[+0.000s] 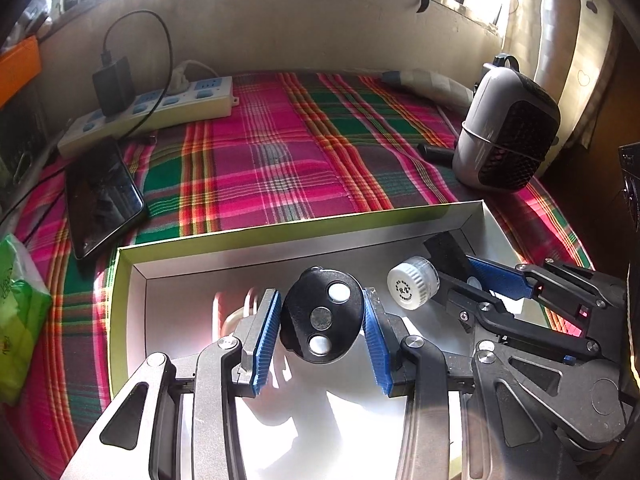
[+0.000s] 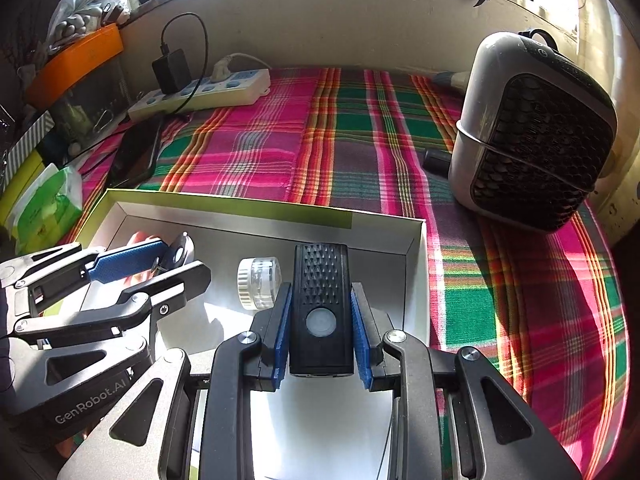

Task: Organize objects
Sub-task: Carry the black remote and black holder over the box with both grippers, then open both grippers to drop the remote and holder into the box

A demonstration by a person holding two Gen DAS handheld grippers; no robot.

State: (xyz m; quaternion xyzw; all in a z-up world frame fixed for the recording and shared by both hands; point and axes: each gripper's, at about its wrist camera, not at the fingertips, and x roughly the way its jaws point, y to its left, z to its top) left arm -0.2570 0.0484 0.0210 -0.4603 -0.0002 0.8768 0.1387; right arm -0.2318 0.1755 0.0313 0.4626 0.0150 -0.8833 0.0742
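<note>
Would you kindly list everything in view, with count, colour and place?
box: 1, white with green rim, front of the cloth
key fob: 1, black, over the box, in left gripper
bike light: 1, black, over the box, in right gripper
small jar: 1, clear, white cap, in the box
power strip: 1, white-blue, back left
phone: 1, black, left
fan heater: 1, grey-black, right
tissue pack: 1, green, far left
plaid cloth: 1, pink-green
left gripper: shut on fob
right gripper: shut on light

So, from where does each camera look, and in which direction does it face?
Left wrist: sits on the left gripper, facing forward over the box; its fingers hold an oval remote.
Right wrist: sits on the right gripper, facing likewise; its fingers hold a black rectangular device.
Both share the box, the white-capped jar and the heater.
</note>
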